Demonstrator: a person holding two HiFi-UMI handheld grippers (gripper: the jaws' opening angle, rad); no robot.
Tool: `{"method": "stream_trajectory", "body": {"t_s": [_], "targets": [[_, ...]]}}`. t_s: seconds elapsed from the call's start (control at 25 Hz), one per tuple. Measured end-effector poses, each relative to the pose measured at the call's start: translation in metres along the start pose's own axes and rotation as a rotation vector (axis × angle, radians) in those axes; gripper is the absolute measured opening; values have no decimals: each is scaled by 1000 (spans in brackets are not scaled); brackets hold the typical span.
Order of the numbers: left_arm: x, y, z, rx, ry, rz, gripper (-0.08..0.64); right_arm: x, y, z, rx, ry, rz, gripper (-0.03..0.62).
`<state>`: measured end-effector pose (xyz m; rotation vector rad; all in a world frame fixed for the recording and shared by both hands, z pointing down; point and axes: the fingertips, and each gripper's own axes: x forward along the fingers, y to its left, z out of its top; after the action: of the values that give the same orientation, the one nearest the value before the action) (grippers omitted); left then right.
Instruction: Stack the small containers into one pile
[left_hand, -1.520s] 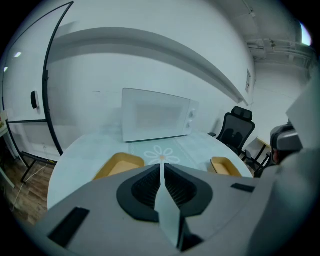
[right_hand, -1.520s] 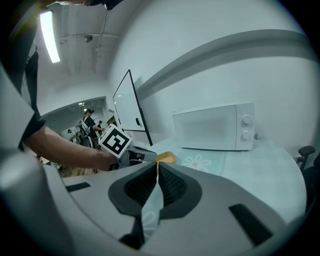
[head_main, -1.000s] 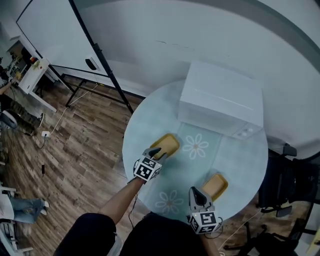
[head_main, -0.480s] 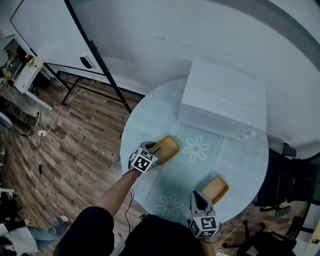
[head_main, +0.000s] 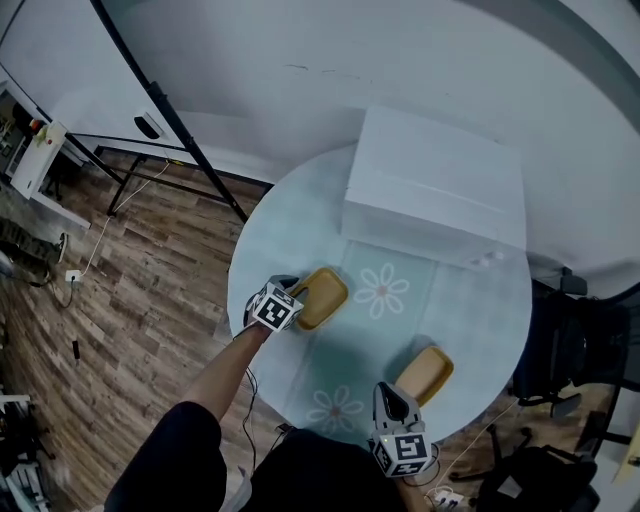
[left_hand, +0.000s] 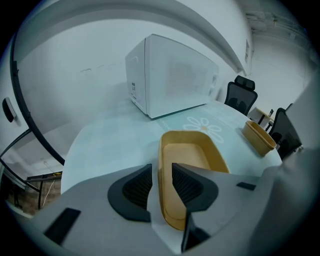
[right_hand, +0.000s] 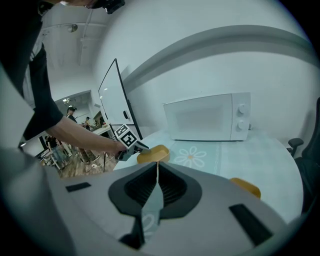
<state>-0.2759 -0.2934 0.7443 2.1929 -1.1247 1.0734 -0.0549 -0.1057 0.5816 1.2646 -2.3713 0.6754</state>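
Two small yellow containers sit on the round table. The left container lies near the table's left edge, and my left gripper is at its near end. In the left gripper view the container's side wall runs between the jaws of the left gripper, which are closed narrowly on it. The right container lies near the front edge, just beyond my right gripper. My right gripper is shut on nothing; the right container sits off to its right.
A white microwave takes up the back of the table. An office chair stands at the right. A whiteboard stand's black legs cross the wooden floor at the left.
My left gripper has slid onto the near end of the left container, whose wall is now between its jaws. The right gripper has barely moved.
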Motion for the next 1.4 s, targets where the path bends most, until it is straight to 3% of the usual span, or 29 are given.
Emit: {"method": "stream_trajectory", "body": {"t_s": [0.16, 0.32, 0.4, 1.12, 1.4], "targets": [[6, -1, -1, 10, 23, -23, 126, -1, 2, -2, 9, 1, -9, 26], [8, -4, -3, 20, 42, -33, 43, -5, 0, -5, 20, 0, -20, 26], [8, -6, -2, 8, 38, -47, 40, -6, -2, -7, 23, -2, -22, 26], [-39, -53, 37, -237, -123, -131, 29, -22, -1, -7, 9, -28, 24, 26], [-46, -90, 46, -266, -126, -156, 29, -36, -2, -9, 7, -51, 31, 26]]}}
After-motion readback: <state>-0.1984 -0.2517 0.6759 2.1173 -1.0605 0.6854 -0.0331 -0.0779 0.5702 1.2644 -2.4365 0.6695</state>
